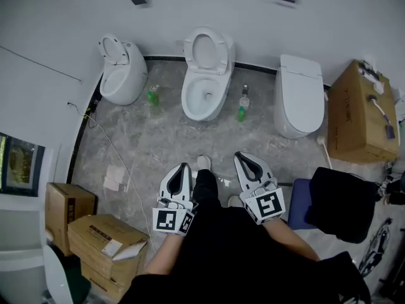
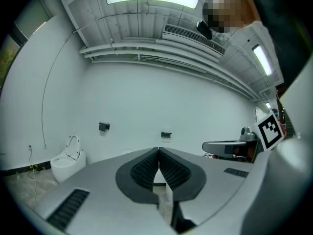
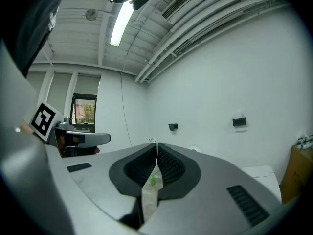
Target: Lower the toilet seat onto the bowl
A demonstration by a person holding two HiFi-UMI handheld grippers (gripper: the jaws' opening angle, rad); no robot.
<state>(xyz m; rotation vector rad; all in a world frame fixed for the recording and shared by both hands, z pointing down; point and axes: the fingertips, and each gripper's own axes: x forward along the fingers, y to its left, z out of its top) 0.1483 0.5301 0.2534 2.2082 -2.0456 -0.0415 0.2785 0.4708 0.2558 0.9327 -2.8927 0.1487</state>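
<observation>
Three white toilets stand along the far wall in the head view. The middle toilet [image 1: 204,92] has its seat [image 1: 208,48] raised against the wall, straight ahead of me. The left toilet [image 1: 121,73] also has its seat up, and it shows as the left toilet [image 2: 67,161] in the left gripper view. The right toilet [image 1: 300,94] has its lid down. My left gripper [image 1: 183,167] and right gripper [image 1: 242,156] hang side by side above the floor, well short of the toilets. Both are shut with nothing between the jaws. The left gripper [image 2: 158,151] and right gripper [image 3: 156,146] point level at the wall.
Green bottles [image 1: 152,95] [image 1: 242,110] stand on the floor beside the middle toilet. A cardboard box [image 1: 362,114] sits at the right, stacked boxes [image 1: 101,240] at the left. A cable [image 1: 107,141] and papers [image 1: 116,178] lie on the floor. A blue seat with dark cloth [image 1: 342,202] is near my right.
</observation>
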